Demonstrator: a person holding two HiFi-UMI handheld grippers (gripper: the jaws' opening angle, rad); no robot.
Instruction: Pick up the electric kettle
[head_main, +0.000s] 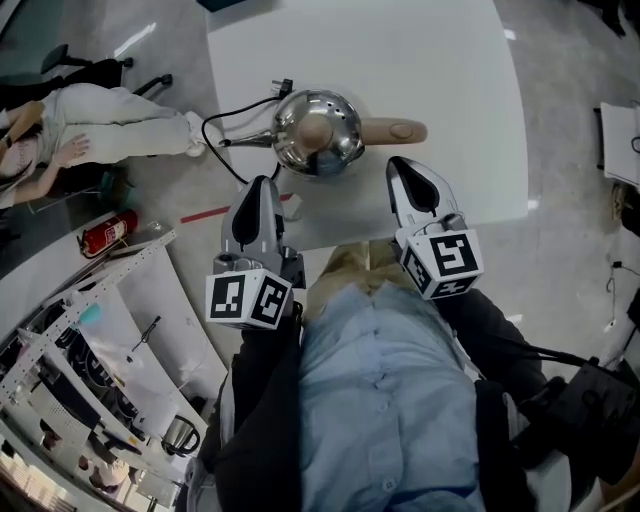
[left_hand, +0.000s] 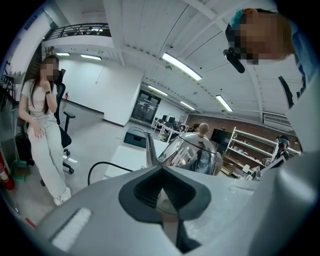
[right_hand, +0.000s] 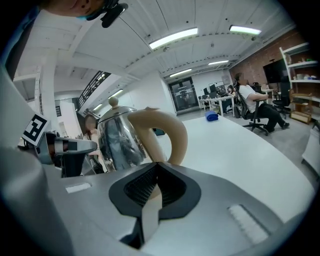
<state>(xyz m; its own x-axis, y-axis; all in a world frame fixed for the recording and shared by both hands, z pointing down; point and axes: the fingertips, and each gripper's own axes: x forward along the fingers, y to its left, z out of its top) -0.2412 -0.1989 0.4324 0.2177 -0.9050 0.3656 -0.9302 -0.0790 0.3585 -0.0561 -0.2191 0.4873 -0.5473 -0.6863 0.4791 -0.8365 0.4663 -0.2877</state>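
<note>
White tabletop (head_main: 420, 60) bears a rounded, mirror-bright steel kettle (head_main: 318, 132) — beige looped handle (head_main: 395, 130).

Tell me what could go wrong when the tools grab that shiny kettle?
1. The black cord loops from the kettle past the table edge; lifting might snag it.
2. The kettle's round steel body looks slippery; its beige handle seems a safer grip.
3. The left tool and the right tool look shut; pushed forward like that, they could shove the kettle.
</note>
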